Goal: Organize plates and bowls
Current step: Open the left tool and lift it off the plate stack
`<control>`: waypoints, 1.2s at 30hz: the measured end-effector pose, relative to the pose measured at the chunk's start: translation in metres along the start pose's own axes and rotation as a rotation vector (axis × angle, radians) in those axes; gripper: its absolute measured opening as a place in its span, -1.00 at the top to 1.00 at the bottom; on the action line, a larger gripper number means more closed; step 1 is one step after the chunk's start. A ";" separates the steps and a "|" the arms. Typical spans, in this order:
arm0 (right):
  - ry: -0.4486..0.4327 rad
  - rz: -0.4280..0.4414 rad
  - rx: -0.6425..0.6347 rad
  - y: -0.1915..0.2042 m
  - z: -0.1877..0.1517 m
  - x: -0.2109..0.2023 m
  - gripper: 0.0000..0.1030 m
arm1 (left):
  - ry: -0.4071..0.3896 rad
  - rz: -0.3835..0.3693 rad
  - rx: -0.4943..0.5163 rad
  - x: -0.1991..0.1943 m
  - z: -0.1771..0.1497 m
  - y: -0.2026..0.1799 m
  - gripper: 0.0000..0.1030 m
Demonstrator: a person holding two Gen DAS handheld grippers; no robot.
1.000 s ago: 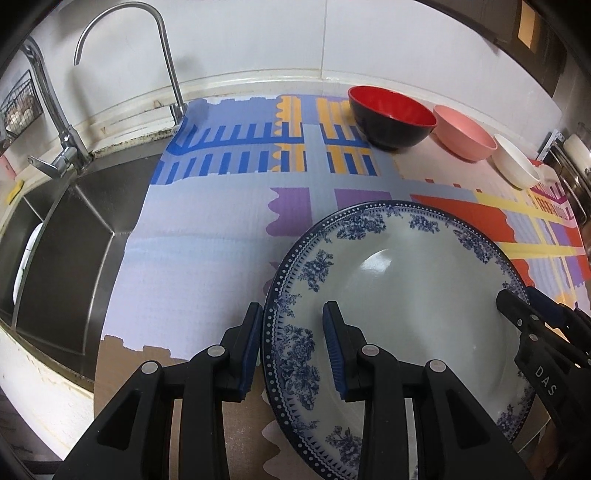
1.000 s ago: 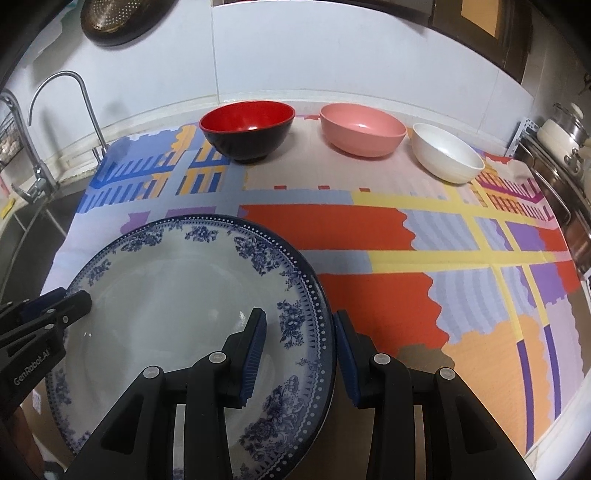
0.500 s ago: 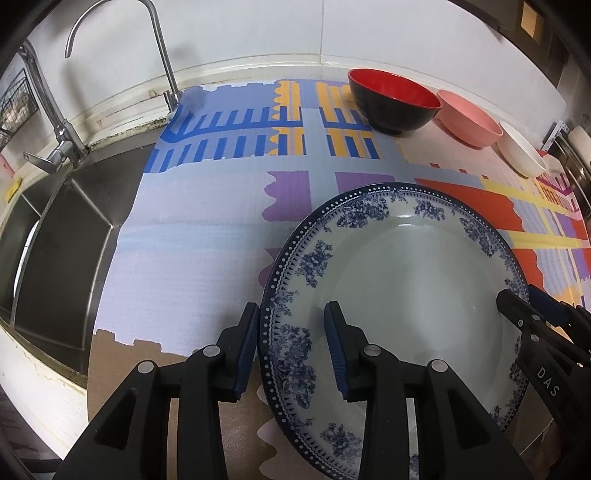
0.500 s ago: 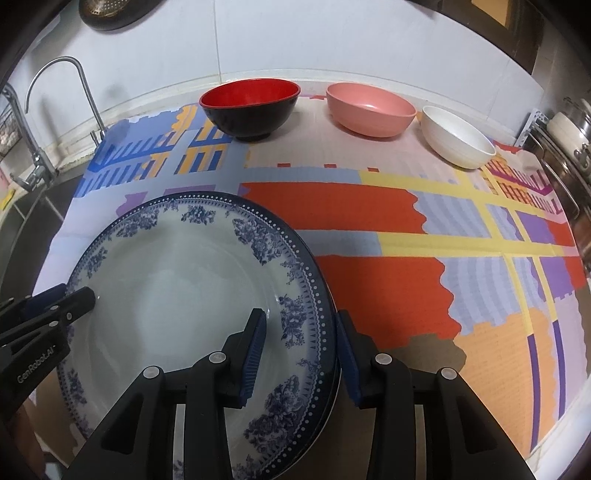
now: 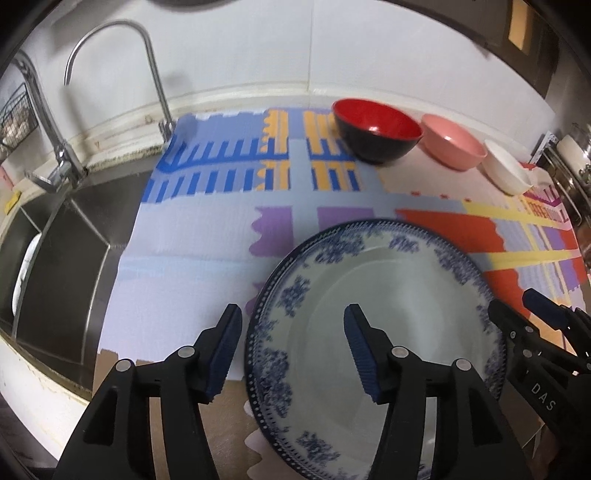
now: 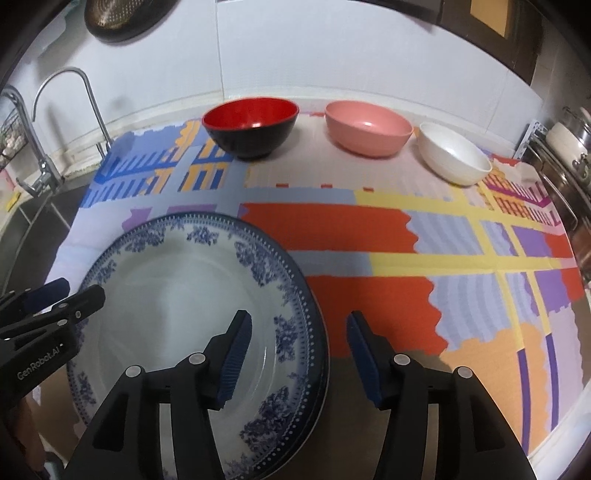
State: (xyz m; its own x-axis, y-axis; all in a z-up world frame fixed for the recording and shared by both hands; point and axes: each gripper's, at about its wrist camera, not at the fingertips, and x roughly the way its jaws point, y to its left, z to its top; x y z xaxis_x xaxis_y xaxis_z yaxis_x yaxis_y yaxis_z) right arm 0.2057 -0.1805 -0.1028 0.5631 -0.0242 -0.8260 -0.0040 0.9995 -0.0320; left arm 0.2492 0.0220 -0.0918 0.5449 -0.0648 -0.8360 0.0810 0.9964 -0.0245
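Observation:
A blue-and-white floral plate [image 5: 388,314] [image 6: 177,295] lies on the patterned mat, and a second dark rim shows under its right side. My left gripper [image 5: 291,350] [image 6: 79,291] straddles the plate's left rim. Its jaws are opening and the pads stand clear of the rim. My right gripper [image 6: 299,354] [image 5: 513,302] straddles the right rim in the same way, also opening, pads off the plate. Along the back of the mat stand a red-and-black bowl [image 5: 376,129] [image 6: 251,125], a pink bowl [image 5: 452,146] [image 6: 367,127] and a white bowl [image 5: 506,170] [image 6: 454,155].
A steel sink [image 5: 55,258] with a curved faucet [image 5: 147,55] lies left of the colourful mat [image 6: 406,240]. Pots on a rack [image 6: 569,147] stand at the far right. A metal colander [image 6: 122,14] hangs on the wall. The counter's front edge runs just below the grippers.
Both grippers were shut on the plate's opposite rims; now both have opened wide and let go of the plate. Neither hand has shifted much.

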 end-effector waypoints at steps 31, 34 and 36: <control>-0.180 -0.064 0.108 -0.113 0.025 -0.058 -0.06 | -0.176 -0.124 0.129 -0.044 0.047 -0.120 -0.31; -0.193 -0.073 0.126 -0.128 0.028 -0.061 -0.06 | -0.193 -0.137 0.142 -0.047 0.053 -0.135 -0.31; -0.203 -0.081 0.133 -0.137 0.029 -0.063 -0.06 | -0.204 -0.144 0.147 -0.048 0.056 -0.144 -0.31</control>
State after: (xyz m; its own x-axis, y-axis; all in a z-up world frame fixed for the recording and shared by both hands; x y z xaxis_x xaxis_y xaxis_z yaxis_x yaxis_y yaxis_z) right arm 0.1948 -0.3152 -0.0302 0.7118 -0.1126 -0.6933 0.1492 0.9888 -0.0075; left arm 0.2582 -0.1212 -0.0174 0.6743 -0.2293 -0.7020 0.2817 0.9586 -0.0425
